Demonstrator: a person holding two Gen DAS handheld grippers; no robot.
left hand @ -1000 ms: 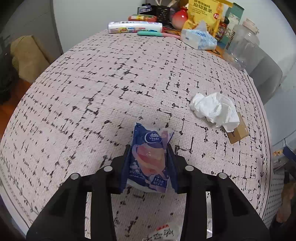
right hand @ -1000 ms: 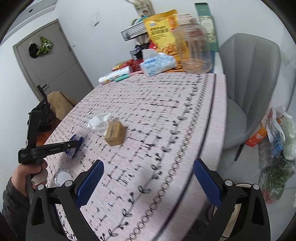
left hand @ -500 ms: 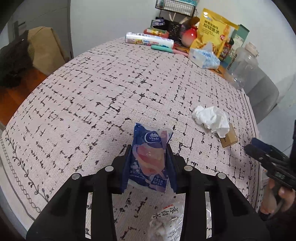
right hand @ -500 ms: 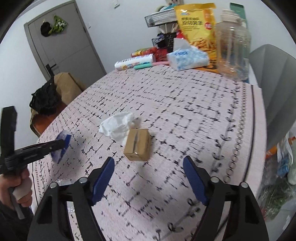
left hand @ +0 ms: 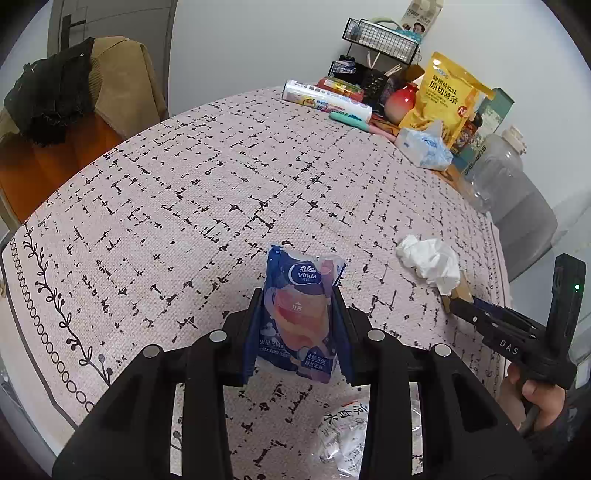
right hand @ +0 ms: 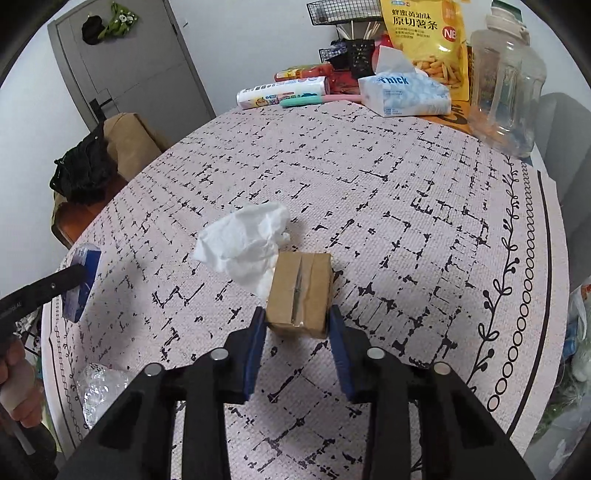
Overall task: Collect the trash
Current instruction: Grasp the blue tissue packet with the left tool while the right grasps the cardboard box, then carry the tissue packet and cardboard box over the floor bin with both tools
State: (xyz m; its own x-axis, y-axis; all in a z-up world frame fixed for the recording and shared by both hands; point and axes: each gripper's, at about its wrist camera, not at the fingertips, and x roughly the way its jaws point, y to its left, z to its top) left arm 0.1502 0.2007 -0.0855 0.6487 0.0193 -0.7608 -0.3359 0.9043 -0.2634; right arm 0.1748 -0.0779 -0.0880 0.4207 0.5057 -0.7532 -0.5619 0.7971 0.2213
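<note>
- The left tongs [left hand: 299, 317] slant down over the bench [left hand: 177, 206], clenched on one blue tissue packet [left hand: 301, 314] held upright above the cloth.
- The right tongs [right hand: 297, 325] slant down likewise, jaws closing with one small brown cardboard box [right hand: 301, 291] between the blue pads [right hand: 255, 343], which sit at its sides; the box rests on the bench.
- One crumpled white tissue [right hand: 245, 243] lies touching the box's far-left side.
- One crinkled clear wrapper [right hand: 98, 387] lies near the bench's near-left edge.
- At the far edge stand one tissue box [right hand: 404, 94], one yellow snack bag [right hand: 424, 33] and one clear jug [right hand: 506, 81].
</note>
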